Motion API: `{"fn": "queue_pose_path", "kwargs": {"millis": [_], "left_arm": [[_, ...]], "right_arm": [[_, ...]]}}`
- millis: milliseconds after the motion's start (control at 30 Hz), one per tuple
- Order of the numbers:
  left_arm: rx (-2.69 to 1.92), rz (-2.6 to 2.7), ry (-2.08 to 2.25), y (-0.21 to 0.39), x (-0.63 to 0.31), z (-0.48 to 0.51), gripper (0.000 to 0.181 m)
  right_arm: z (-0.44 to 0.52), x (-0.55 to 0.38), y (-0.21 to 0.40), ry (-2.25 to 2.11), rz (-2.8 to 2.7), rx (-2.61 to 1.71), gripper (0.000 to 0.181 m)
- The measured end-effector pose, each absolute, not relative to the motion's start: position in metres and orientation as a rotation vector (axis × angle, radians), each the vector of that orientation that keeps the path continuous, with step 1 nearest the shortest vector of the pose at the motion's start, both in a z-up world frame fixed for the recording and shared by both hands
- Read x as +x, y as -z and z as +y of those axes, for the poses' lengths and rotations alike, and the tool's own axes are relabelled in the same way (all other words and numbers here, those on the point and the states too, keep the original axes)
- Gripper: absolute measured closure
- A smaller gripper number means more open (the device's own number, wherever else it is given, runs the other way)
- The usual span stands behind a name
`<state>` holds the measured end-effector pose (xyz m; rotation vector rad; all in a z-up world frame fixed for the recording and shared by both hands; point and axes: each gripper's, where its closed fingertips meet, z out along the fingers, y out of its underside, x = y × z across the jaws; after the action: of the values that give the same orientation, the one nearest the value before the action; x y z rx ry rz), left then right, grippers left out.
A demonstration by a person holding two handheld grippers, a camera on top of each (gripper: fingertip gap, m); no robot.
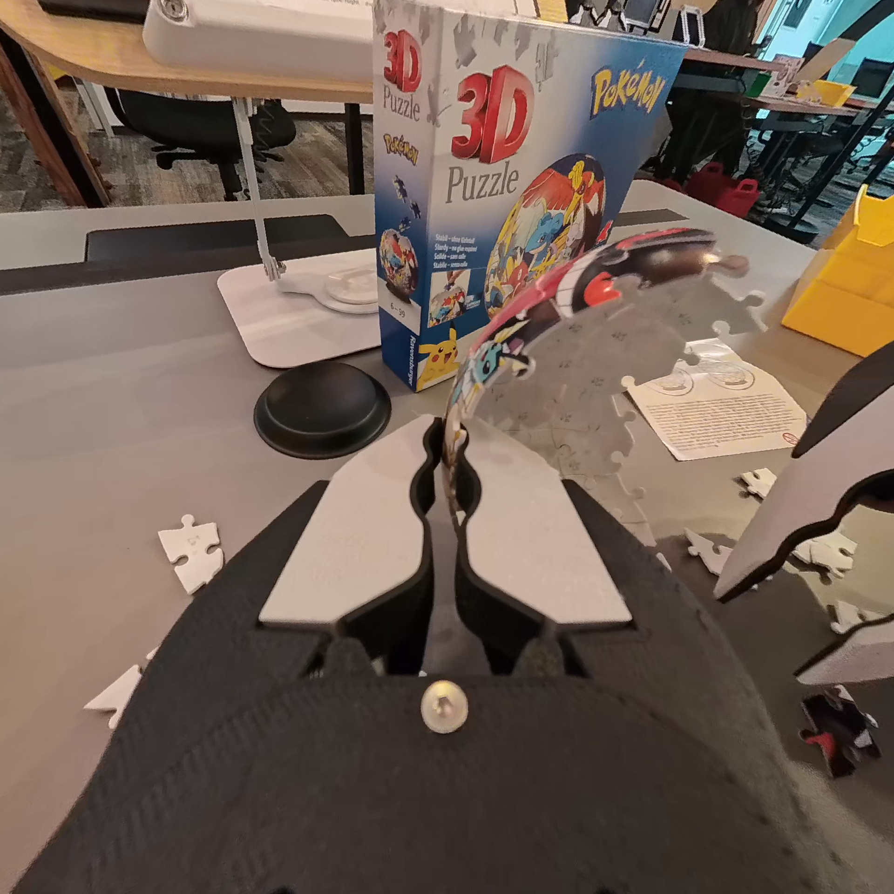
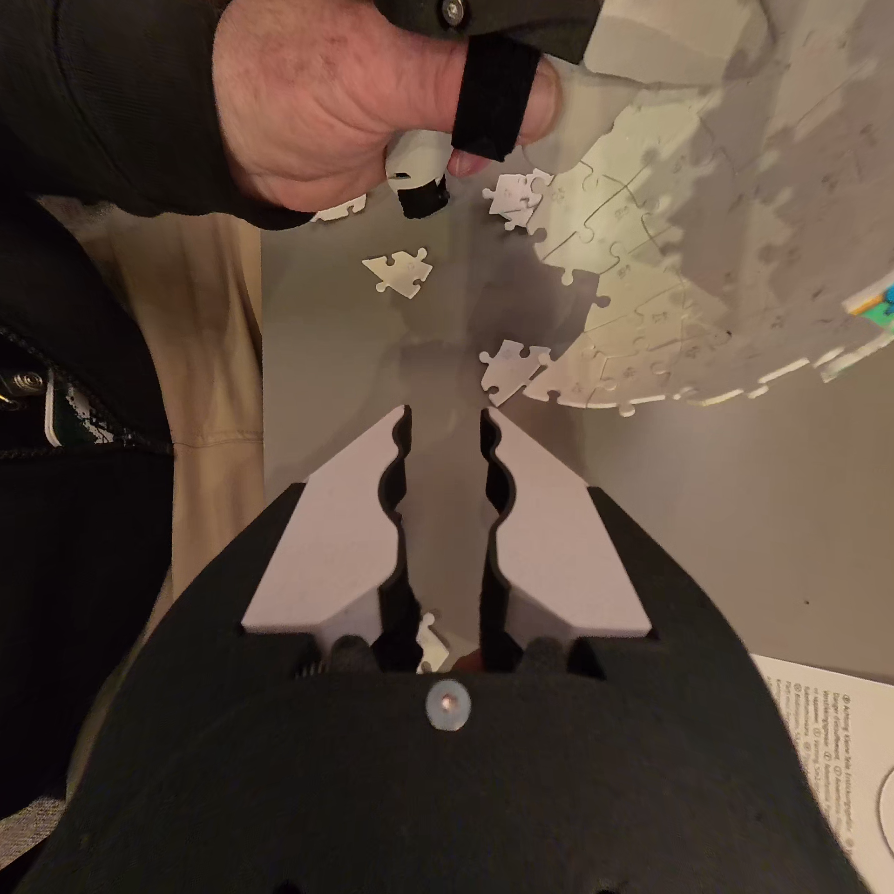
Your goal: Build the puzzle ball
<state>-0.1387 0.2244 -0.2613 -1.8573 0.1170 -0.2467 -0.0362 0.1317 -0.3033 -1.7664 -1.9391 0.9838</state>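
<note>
The left gripper (image 1: 450, 450) is closed on the edge of the half-built puzzle ball (image 1: 595, 348); its two fingers pinch the thin curved shell near their tips, with only the thickness of the shell between them. The shell stands up from the grip like an open dome, the printed colourful side to the left and the grey inner side to the right, and it is lifted above the grey table (image 1: 121, 411).

The right gripper (image 2: 445, 421) has its fingers apart with a clear gap, and nothing is between them. It points down at the table, near a loose puzzle piece (image 2: 510, 370) that lies white side up just beside the lower rim of the shell. More loose pieces (image 2: 399, 272) lie on the table around. A hand (image 2: 309, 106) holds the handle of the left gripper at the top of the right wrist view.

Behind the shell stands the blue puzzle box (image 1: 488, 193). The black ball stand (image 1: 321, 411) is left of the box, and a printed instruction sheet (image 1: 716, 411) lies on the right, near a yellow bin (image 1: 851, 285).
</note>
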Motion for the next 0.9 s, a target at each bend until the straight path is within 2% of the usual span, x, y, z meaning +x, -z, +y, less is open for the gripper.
{"fn": "queue_pose_path", "kwargs": {"millis": [467, 900], "left_arm": [[-1.846, 0.115, 0.23, 0.259, -0.143, 0.225, 0.179], [-1.707, 0.04, 0.446, 0.236, -0.15, 0.224, 0.179]], "right_arm": [[0.136, -0.031, 0.312, -0.971, -1.946, -1.801, 0.154], [0.138, -0.033, 0.31, -0.992, -1.922, -1.802, 0.154]]}}
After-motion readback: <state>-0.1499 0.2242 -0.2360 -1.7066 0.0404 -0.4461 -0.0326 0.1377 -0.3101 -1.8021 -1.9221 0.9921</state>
